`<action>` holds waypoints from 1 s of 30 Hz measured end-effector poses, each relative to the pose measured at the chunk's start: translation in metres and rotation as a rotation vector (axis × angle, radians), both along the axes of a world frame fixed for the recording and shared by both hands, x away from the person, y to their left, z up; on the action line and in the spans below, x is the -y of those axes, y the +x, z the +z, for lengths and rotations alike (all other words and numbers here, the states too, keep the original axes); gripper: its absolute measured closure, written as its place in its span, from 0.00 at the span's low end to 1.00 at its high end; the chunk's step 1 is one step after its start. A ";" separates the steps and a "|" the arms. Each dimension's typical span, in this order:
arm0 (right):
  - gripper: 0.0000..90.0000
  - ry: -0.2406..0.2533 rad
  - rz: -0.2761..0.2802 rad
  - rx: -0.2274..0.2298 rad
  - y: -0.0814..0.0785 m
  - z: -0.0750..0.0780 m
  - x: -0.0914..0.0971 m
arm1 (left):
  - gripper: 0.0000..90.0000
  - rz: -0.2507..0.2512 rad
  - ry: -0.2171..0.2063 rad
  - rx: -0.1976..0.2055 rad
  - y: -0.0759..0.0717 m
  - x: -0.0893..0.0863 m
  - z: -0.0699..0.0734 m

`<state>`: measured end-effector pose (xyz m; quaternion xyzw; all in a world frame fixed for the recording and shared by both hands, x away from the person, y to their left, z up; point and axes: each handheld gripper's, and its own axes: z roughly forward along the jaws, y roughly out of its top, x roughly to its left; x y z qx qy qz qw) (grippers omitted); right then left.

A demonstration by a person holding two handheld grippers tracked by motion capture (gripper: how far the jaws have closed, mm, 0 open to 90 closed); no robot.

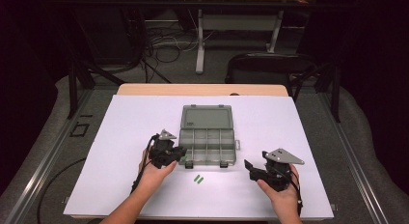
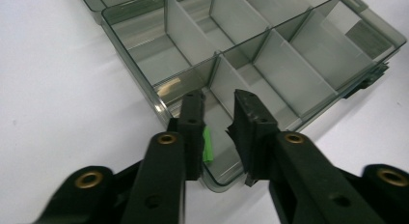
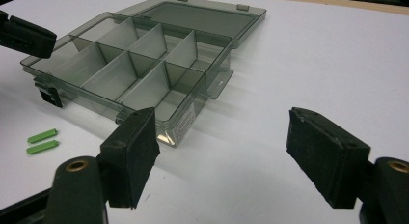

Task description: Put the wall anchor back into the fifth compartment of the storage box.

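At the left, the left gripper [image 1: 179, 154] is held over the near-left corner of the smoke-grey organiser box [image 1: 208, 146], which sits open near the middle of the white table [image 1: 125, 137] with its lid [image 1: 207, 117] laid flat behind it. In the left gripper view, the jaws are seen parted by a narrow gap, and a small green piece [image 2: 207, 144] is seen beside the inner face of the left-hand jaw, over the near corner compartment [image 2: 219, 159]. The far pad is clearly off the piece; whether the near pad still touches it cannot be told. It is judged that the piece is being released into that compartment.

Further right, two more green pieces [image 1: 197, 178] are lying on the table just in front of the box, side by side and untouched. Placement is therefore judged about a third done at best, with these two left to be picked up and binned. The other compartments appear bare.

At the right, the right gripper [image 1: 252, 171] is held above the table, well apart from the box, its jaws spread wide with nothing between them.

The piece at the left jaw is too small to be made out from the high view. The two loose pieces [image 3: 42, 141] are shown by the right gripper view, left of its own jaws.
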<state>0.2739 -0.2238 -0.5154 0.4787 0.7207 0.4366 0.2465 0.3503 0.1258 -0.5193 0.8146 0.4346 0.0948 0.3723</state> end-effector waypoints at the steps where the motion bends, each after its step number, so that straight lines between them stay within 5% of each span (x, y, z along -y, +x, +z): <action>1: 0.29 -0.008 0.003 -0.016 -0.001 0.001 0.001 | 0.78 -0.004 0.002 0.003 -0.001 -0.001 0.001; 10: 0.29 -0.008 0.002 -0.014 -0.001 0.001 0.001 | 0.62 -0.011 -0.050 0.048 -0.011 -0.006 0.009; 24: 0.28 -0.004 0.006 -0.012 -0.002 0.002 0.001 | 0.45 -0.063 -0.060 0.045 -0.029 -0.006 0.003; 30: 0.28 0.003 0.004 0.002 -0.001 0.001 0.000 | 0.43 -0.098 -0.032 0.056 -0.041 -0.001 -0.002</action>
